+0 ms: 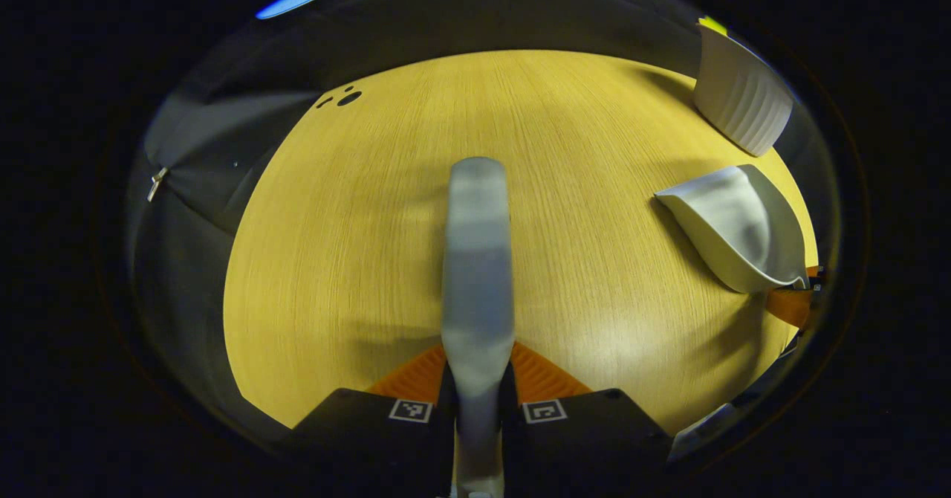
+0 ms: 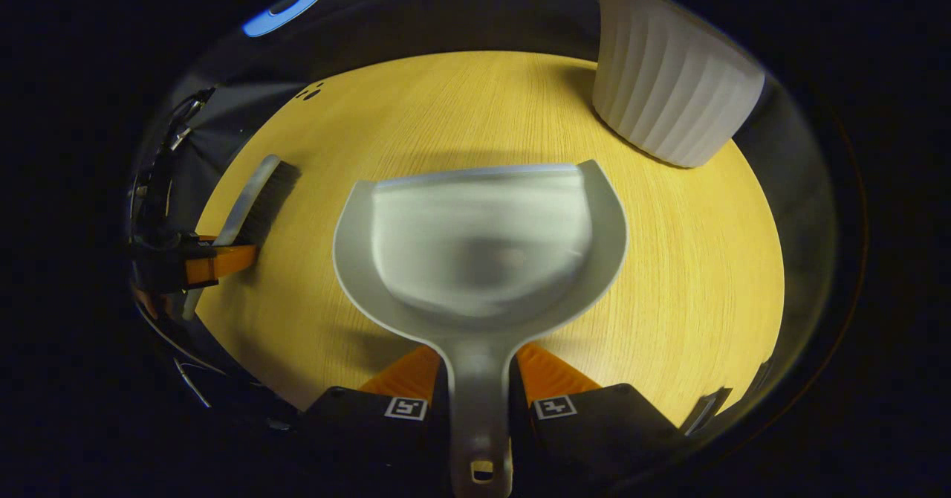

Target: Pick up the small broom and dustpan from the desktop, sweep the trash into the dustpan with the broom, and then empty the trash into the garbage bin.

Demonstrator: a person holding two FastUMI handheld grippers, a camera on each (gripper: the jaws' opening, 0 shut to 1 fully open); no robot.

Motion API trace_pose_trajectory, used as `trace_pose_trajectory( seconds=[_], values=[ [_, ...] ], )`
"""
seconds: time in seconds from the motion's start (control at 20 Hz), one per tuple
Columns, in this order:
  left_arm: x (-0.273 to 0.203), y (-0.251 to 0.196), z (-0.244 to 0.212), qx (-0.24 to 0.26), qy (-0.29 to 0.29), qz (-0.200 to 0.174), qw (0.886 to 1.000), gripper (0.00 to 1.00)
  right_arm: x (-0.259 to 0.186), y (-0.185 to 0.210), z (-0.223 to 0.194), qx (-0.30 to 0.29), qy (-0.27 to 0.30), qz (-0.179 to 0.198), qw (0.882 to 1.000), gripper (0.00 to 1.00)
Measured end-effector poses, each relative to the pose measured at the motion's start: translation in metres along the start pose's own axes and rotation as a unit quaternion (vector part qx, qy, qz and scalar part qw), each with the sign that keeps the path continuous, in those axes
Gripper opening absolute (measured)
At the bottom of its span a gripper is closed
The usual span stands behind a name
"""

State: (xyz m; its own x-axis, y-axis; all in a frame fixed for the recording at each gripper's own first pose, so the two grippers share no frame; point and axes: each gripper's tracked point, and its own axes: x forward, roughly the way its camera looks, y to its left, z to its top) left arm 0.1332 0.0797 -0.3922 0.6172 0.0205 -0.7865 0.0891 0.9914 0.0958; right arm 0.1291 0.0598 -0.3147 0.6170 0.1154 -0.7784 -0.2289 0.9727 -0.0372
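Observation:
My left gripper (image 1: 478, 379) is shut on the handle of the small grey broom (image 1: 477, 260), which points forward over the yellow wooden desktop (image 1: 356, 245). My right gripper (image 2: 479, 375) is shut on the handle of the grey dustpan (image 2: 483, 245), whose scoop faces up and looks blurred. In the left gripper view the dustpan (image 1: 732, 227) hangs at the right with the right gripper (image 1: 791, 305) behind it. In the right gripper view the broom (image 2: 252, 197) and left gripper (image 2: 215, 260) are at the left edge. The white ribbed garbage bin (image 2: 669, 89) stands at the far right of the desktop.
The bin (image 1: 743, 96) also stands at the upper right in the left gripper view. Small dark specks (image 1: 343, 98) lie near the desktop's far left edge. Black cloth surrounds the round desktop (image 2: 698, 260). A metal clip (image 1: 157, 183) hangs on the cloth at left.

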Motion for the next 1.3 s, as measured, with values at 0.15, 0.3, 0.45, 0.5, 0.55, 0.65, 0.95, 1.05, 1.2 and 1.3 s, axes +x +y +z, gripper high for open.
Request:
trace_pose_trajectory(
  seconds=[0.15, 0.3, 0.45, 0.5, 0.55, 0.65, 0.95, 1.05, 1.2, 1.3],
  values=[
    [-0.008, -0.003, 0.003, 0.005, -0.009, -0.001, 1.0, 0.36, -0.001, 0.002, 0.003, 0.011, -0.003, 0.004, 1.0, 0.4],
    [-0.026, -0.006, 0.008, -0.001, -0.038, -0.011, 0.999, 0.62, -0.007, 0.006, 0.009, 0.019, -0.01, 0.008, 1.0, 0.43],
    [-0.054, -0.001, 0.009, -0.011, -0.072, -0.007, 0.997, 0.95, -0.023, 0.007, 0.017, 0.015, -0.032, -0.005, 0.999, 1.0],
    [-0.065, -0.004, 0.008, -0.018, -0.085, -0.021, 0.996, 0.96, -0.033, 0.008, 0.02, 0.011, -0.043, -0.014, 0.999, 1.0],
    [-0.078, -0.006, 0.01, -0.023, -0.099, -0.032, 0.994, 0.97, -0.043, 0.009, 0.024, 0.007, -0.058, -0.023, 0.998, 0.99],
    [-0.108, 0.001, 0.017, -0.028, -0.144, -0.03, 0.989, 0.97, -0.066, 0.016, 0.036, 0.003, -0.098, -0.033, 0.995, 0.99],
    [-0.211, 0.013, 0.038, -0.05, -0.308, 0.001, 0.95, 0.97, -0.163, 0.034, 0.08, 0.006, -0.234, -0.043, 0.971, 1.0],
    [-0.245, 0.016, 0.045, -0.046, -0.355, 0.001, 0.934, 0.97, -0.2, 0.04, 0.097, 0.012, -0.284, -0.042, 0.958, 1.0],
    [-0.286, 0.013, 0.043, -0.032, -0.407, 0.003, 0.913, 0.97, -0.251, 0.041, 0.11, 0.011, -0.356, -0.053, 0.933, 0.99],
    [-0.302, 0.004, 0.035, -0.033, -0.42, -0.009, 0.907, 0.97, -0.29, 0.043, 0.113, 0.013, -0.396, -0.057, 0.916, 0.99]
  ],
)
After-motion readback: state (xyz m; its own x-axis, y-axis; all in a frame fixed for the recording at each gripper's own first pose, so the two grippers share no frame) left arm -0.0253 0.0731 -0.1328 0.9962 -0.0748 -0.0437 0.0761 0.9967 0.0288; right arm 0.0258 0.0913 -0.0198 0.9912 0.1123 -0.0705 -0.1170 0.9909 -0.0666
